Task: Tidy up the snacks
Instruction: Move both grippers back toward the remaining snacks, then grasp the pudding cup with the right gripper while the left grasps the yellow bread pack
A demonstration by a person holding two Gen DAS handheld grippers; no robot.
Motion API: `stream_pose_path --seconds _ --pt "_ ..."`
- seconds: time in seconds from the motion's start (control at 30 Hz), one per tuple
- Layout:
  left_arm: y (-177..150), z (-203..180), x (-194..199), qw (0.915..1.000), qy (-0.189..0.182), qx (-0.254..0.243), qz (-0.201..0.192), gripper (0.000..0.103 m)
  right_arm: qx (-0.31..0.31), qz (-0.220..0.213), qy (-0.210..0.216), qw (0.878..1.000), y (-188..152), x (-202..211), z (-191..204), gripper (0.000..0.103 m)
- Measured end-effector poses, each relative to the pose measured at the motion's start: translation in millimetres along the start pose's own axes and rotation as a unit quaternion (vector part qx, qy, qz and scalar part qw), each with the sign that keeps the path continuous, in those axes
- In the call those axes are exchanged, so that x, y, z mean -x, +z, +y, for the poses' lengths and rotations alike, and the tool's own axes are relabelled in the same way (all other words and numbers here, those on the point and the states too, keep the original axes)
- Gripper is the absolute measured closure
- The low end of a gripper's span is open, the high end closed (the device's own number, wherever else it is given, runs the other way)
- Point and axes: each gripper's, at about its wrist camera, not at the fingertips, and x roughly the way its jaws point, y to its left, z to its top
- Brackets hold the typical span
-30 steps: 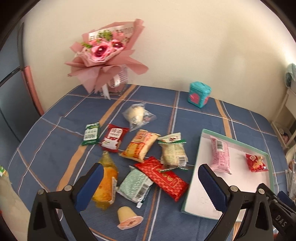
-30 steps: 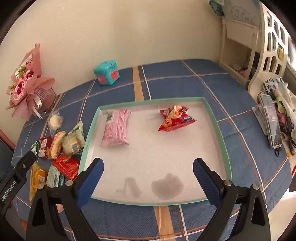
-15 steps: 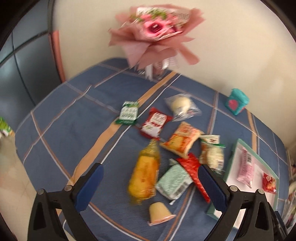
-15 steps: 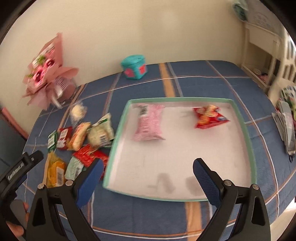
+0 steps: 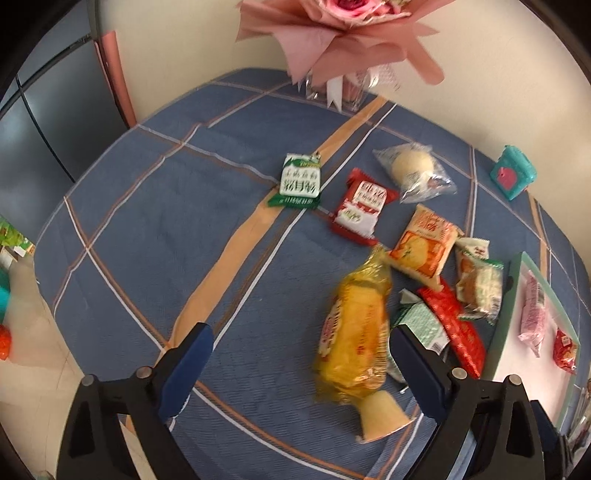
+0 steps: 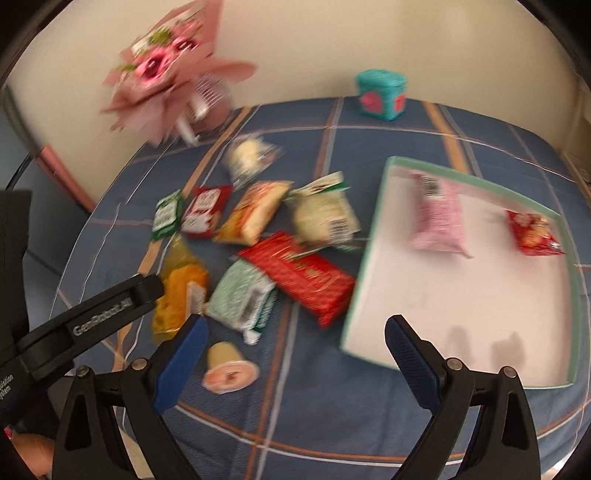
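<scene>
Several snack packs lie in a loose heap on the blue checked tablecloth. My left gripper point(image 5: 301, 354) hangs above the cloth with wide jaws that are closing; nothing is pressed between them. The yellow cake pack point(image 5: 354, 332) lies just inside its right finger, a jelly cup point(image 5: 382, 415) below it. My right gripper point(image 6: 295, 345) is open above the jelly cup point(image 6: 229, 371) and the pale green pack point(image 6: 243, 299), holding nothing. The long red pack point(image 6: 303, 275) lies beside the green-rimmed white tray point(image 6: 360, 280), which holds a pink pack point(image 6: 439, 218) and a small red pack point(image 6: 532, 232).
A pink flower bouquet point(image 5: 343, 33) in a glass vase stands at the table's far edge by the wall. A teal box point(image 6: 380, 96) sits at the back. The left gripper's black body point(image 6: 85, 321) crosses the right wrist view at lower left. The table edge runs close on the left.
Both grippers swung left, away from the tray and over the snack heap. The left gripper dropped closer to the yellow cake pack and its jaws narrowed slightly.
</scene>
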Motion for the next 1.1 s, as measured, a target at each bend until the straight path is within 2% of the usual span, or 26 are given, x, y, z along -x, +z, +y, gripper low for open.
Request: stream_pose_path --seconds 0.27,0.53,0.67,0.93,1.07,1.1 --pt "1 8 -20 0.9988 -0.015 0.010 0.046 0.007 0.034 0.069 0.015 0.997 -8 -36 24 0.017" --pt "4 4 -21 0.9980 -0.031 0.006 0.055 0.007 0.052 0.116 0.019 0.992 -14 -63 39 0.019" --pt "5 2 -23 0.9979 -0.034 0.002 0.056 0.007 0.066 0.139 0.013 0.988 -19 -78 46 0.030" --pt "6 -3 -26 0.9978 -0.036 -0.003 0.056 0.007 0.068 0.141 0.020 0.987 -19 -84 49 0.037" --pt "6 -6 -30 0.9975 -0.039 -0.005 0.059 0.007 0.072 0.142 0.016 0.987 -19 -84 47 0.054" --pt "6 -7 -30 0.9975 -0.039 -0.006 0.058 0.007 0.071 0.142 0.016 0.987 -19 -83 45 0.055"
